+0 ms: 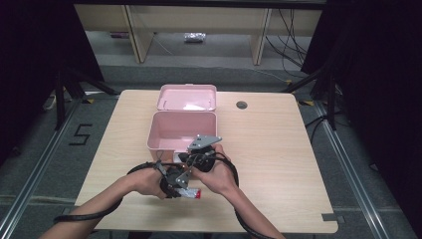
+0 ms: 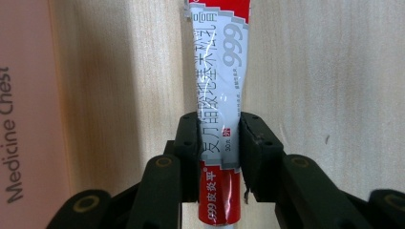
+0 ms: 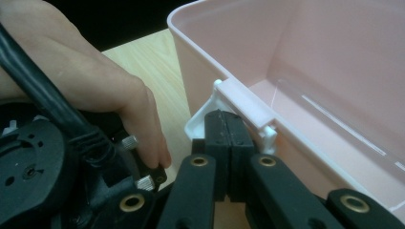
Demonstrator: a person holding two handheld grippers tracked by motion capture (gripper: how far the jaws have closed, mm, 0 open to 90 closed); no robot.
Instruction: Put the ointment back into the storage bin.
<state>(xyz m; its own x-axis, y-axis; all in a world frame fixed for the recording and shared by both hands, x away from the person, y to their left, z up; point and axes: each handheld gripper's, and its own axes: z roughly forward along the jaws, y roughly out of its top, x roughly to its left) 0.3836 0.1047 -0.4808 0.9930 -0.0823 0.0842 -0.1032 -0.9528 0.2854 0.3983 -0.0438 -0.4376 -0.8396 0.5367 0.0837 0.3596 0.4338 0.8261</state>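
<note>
- While both of the person's hands work close together at the near edge of a pale wooden table, the left gripper has its two black jaws on either side of a red, white and grey ointment tube, and both pads touch the tube's sides.
- Lying flat on the wood, the tube runs straight away from that gripper, red end nearest, printed grey body pointing outward.
- From the high view, the left gripper sits low over the tube, whose red end peeks out beside the hands.
- Just beyond, the right gripper has its jaws fully closed, pads pressed together with nothing between them; its tip touches, or nearly touches, the white latch on the front wall of a pink box.
- Farther back, the pink box stands open and looks empty, its lid tipped back behind it. Its side reads "Medicine Chest".
- Farthest away are a small round hole in the tabletop and dark floor with cables.
- Risk, as a judgement: the tube is soft and flat, so a hard squeeze could buckle it or let it twist out sideways when lifted.
- Risk: the hands are crowded, so the grippers or their cables could knock each other, or nudge the light box off its place.
</note>
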